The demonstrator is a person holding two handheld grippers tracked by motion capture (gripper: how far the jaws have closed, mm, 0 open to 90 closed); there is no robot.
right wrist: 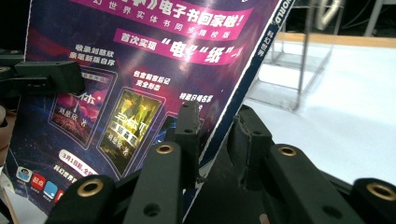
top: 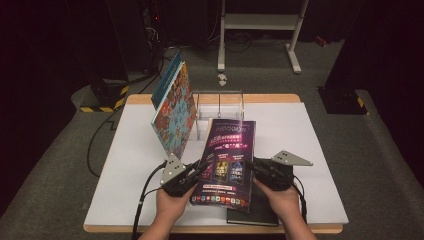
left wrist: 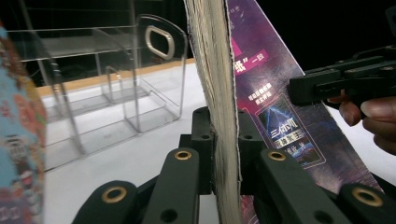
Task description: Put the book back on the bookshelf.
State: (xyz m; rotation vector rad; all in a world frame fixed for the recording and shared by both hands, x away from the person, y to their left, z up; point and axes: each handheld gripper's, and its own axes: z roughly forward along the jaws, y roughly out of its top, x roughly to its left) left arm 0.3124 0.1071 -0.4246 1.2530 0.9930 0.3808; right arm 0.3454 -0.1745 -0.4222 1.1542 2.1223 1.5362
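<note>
Purple-covered magazine (top: 227, 160) tilted above the white table, edges clamped.

Magazine (top: 227, 160) between left gripper (top: 192, 175) and right gripper (top: 257, 172), above notebook (top: 252, 212), clear rack (top: 220, 107) behind, picture book (top: 175, 107) leaning at left.

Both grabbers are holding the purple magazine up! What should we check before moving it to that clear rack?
1. Left hand-held gripper clamped on the purple magazine: ok, its jaws pinch the page edge.
2. Right hand-held gripper clamped on the spine edge: ok.
3. Magazine lifted off the black book: ok, it tilts above it.
4. Clear rack has a free slot: ok, the slots in the left gripper view look bare.
5. Colourful book out of the path: cannot tell, it leans just left of the rack.
6. Pages staying together: ok, the page block looks tight.
</note>
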